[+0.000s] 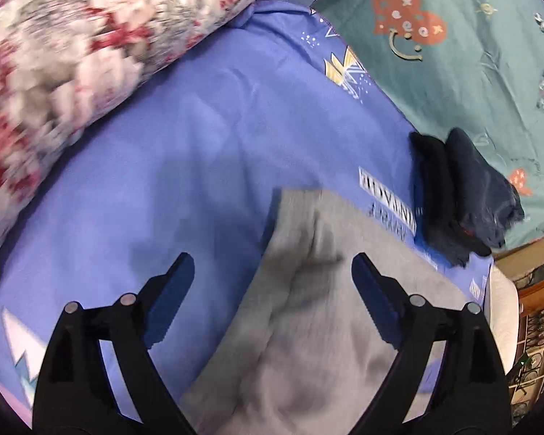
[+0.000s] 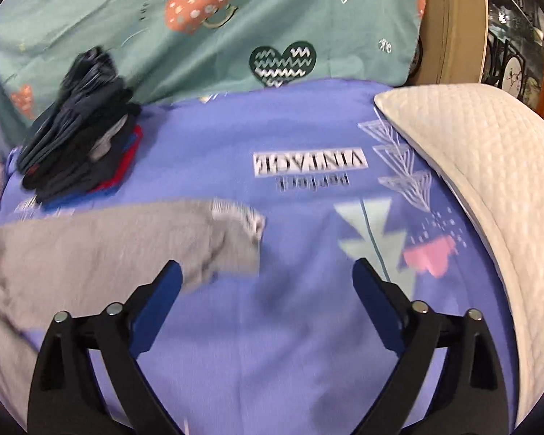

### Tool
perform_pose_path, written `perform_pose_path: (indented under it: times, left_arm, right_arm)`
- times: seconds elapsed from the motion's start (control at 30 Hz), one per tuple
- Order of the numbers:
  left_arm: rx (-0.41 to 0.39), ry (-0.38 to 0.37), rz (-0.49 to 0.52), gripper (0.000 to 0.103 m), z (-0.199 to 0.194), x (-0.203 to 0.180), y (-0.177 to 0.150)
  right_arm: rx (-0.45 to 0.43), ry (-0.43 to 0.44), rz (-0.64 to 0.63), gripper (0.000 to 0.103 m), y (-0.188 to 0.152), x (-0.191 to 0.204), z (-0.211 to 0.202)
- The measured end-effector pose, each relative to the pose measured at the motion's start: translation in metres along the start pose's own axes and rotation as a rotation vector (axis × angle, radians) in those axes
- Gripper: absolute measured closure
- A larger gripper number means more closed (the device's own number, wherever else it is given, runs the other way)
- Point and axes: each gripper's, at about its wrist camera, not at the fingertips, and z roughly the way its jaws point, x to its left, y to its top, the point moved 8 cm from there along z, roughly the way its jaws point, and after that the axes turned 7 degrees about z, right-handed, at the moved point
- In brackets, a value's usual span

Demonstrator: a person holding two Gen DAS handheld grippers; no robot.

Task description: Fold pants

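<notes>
The left gripper [image 1: 272, 282] hangs with its jaws spread wide and empty; the grey pants [image 1: 308, 308] lie flat on the blue sheet [image 1: 145, 181] between and below them. The right gripper [image 2: 266, 286] is also spread and empty, with a pant leg's ribbed cuff [image 2: 241, 217] just beyond its left finger. A stack of dark folded clothes [image 2: 79, 127] sits farther off, up-left of those jaws, and a white pillow [image 2: 489, 181] lies to their right.
</notes>
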Motion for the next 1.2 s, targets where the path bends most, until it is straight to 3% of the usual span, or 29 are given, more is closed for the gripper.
perform_pose_path:
  times: [0.1,0.27,0.33,0.43,0.6,0.67,0.7,0.73,0.77,0.8,0.83,0.93,1.1,1.2]
  left_arm:
    - [0.048,-0.010,0.002,0.013,-0.024,0.010,-0.053]
    - [0.110,-0.040,-0.041,0.013,-0.035,0.024,-0.132]
    - [0.118,-0.043,-0.052,0.013,-0.032,0.029,-0.147]
    - [0.125,-0.049,-0.082,0.013,-0.021,0.034,-0.162]
    - [0.095,-0.020,-0.038,0.013,-0.001,0.017,-0.164]
    - [0.084,-0.042,-0.046,0.012,0.008,0.005,-0.161]
    - [0.079,-0.028,-0.028,0.012,0.012,-0.002,-0.159]
    - [0.076,-0.016,-0.009,0.015,0.015,-0.008,-0.158]
    - [0.073,-0.008,0.006,0.023,0.018,-0.014,-0.158]
    - [0.080,-0.021,0.010,0.058,0.020,-0.019,-0.159]
    - [0.098,-0.036,0.013,0.084,0.022,-0.025,-0.161]
    - [0.049,-0.027,0.032,0.092,0.007,-0.032,-0.160]
    - [-0.096,-0.094,0.007,0.095,-0.057,-0.034,-0.159]
    - [-0.109,-0.095,0.013,0.095,-0.082,-0.028,-0.177]
  right_arm:
    - [0.075,0.074,0.002,0.001,-0.052,-0.014,-0.037]
    - [0.194,0.199,0.108,0.001,-0.129,-0.024,-0.079]
    - [0.228,0.233,0.129,0.001,-0.155,-0.023,-0.091]
    - [0.275,0.199,0.109,0.001,-0.189,-0.018,-0.099]
    - [0.313,0.225,0.111,0.002,-0.218,-0.007,-0.090]
    - [0.316,0.284,0.120,0.021,-0.223,0.005,-0.081]
    - [0.302,0.280,0.117,0.042,-0.222,0.005,-0.077]
    - [0.293,0.279,0.124,0.067,-0.221,0.006,-0.074]
    - [0.296,0.305,0.153,0.070,-0.220,0.005,-0.071]
    - [0.281,0.319,0.174,0.074,-0.216,0.004,-0.071]
    - [0.268,0.330,0.178,0.078,-0.214,0.004,-0.073]
    - [0.202,0.370,0.167,0.084,-0.204,0.005,-0.088]
    - [0.052,0.407,0.165,0.086,-0.173,0.005,-0.124]
    - [-0.020,0.442,0.175,0.086,-0.158,0.005,-0.150]
